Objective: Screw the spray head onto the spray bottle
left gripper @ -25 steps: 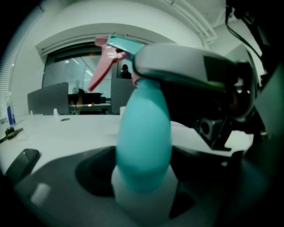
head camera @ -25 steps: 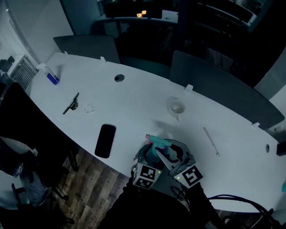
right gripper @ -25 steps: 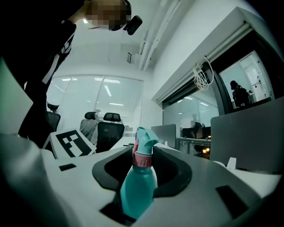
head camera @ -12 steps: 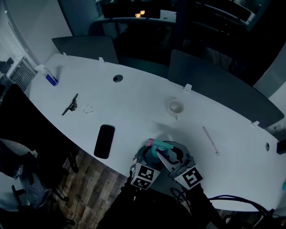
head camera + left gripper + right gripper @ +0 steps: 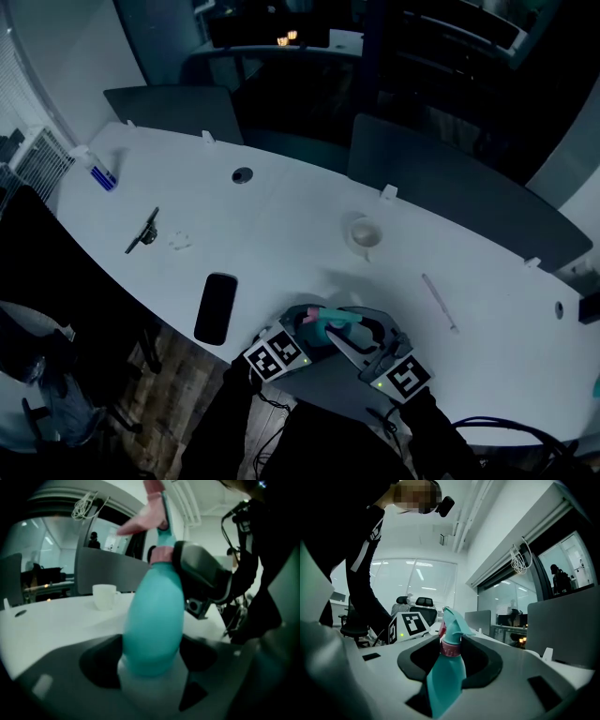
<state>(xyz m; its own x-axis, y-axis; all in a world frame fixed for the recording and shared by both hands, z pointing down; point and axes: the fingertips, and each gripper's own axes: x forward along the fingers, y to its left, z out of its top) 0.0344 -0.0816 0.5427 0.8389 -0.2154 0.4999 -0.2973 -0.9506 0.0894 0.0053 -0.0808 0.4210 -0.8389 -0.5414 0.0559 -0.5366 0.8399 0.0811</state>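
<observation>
Left tongs (image 5: 151, 662) wide, clamping spray bottle (image 5: 154, 616) body; right tongs (image 5: 451, 654) narrower, gripping spray head (image 5: 452, 623) collar above. Axis near-upright.

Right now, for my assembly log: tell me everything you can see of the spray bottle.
The spray bottle is teal plastic, paler at its base, with a pink collar and a teal-and-pink spray head seated on top. The left gripper clamps its body, the right gripper its collar, above the near edge of the table.
</observation>
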